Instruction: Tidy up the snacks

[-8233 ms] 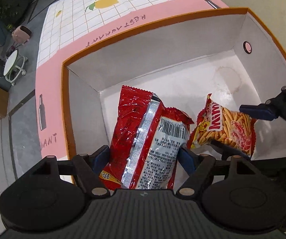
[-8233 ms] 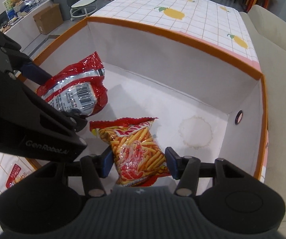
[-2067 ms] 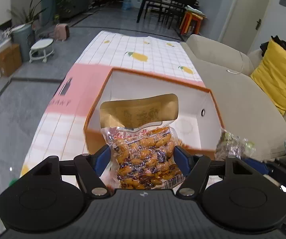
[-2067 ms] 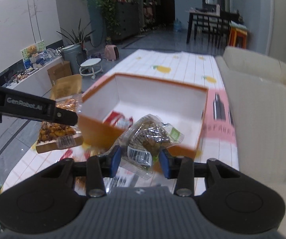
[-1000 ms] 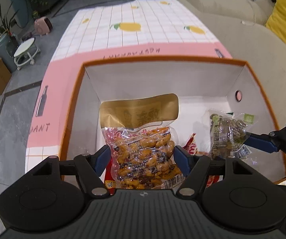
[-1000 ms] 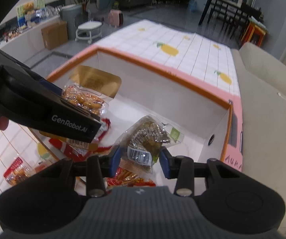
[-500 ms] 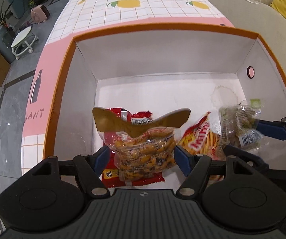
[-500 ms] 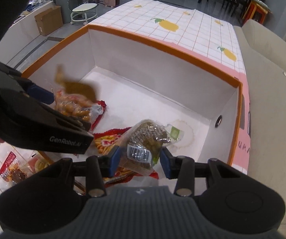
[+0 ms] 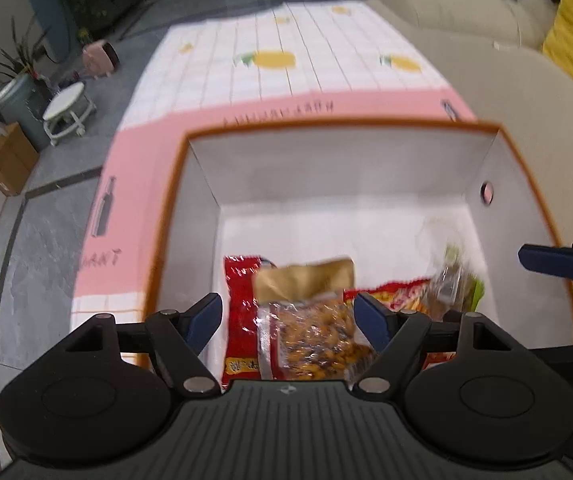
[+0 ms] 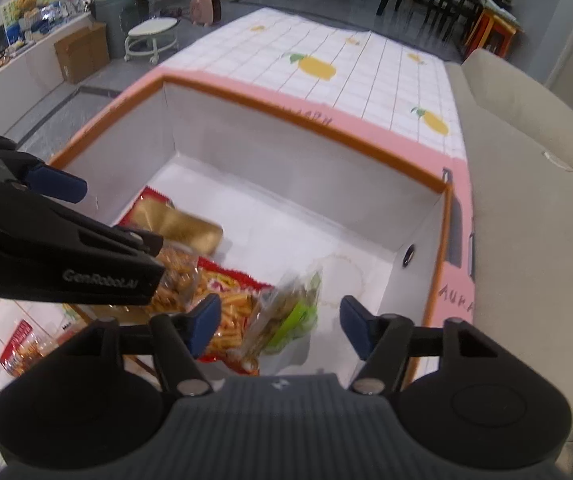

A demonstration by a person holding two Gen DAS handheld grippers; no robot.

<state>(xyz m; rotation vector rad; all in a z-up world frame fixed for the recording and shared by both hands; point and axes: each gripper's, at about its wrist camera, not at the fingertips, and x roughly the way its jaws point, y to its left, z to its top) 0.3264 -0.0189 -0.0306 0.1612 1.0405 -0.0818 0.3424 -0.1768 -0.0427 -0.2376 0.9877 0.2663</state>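
Note:
An orange-rimmed white box [image 9: 338,160] [image 10: 298,168] sits on the table and holds several snack packs. The gold-topped peanut pack [image 9: 310,320] [image 10: 178,232] lies on a red packet [image 9: 240,304] in the box. The clear green-labelled pack [image 10: 286,312] [image 9: 454,284] rests beside an orange stick-snack bag [image 10: 226,300] [image 9: 402,292]. My left gripper [image 9: 288,316] is open above the peanut pack, not touching it. My right gripper [image 10: 276,320] is open above the green-labelled pack. Both hover over the box's near side.
The table has a pink and white lemon-print cloth [image 9: 286,68]. More snack packs [image 10: 22,344] lie on the table left of the box. A beige sofa [image 10: 526,200] runs along the right. A stool [image 9: 66,108] and cardboard box [image 9: 2,160] stand on the floor to the left.
Both grippers have opened and let go of their packs, which now lie in the box. Both grippers have pulled back and up from the box.

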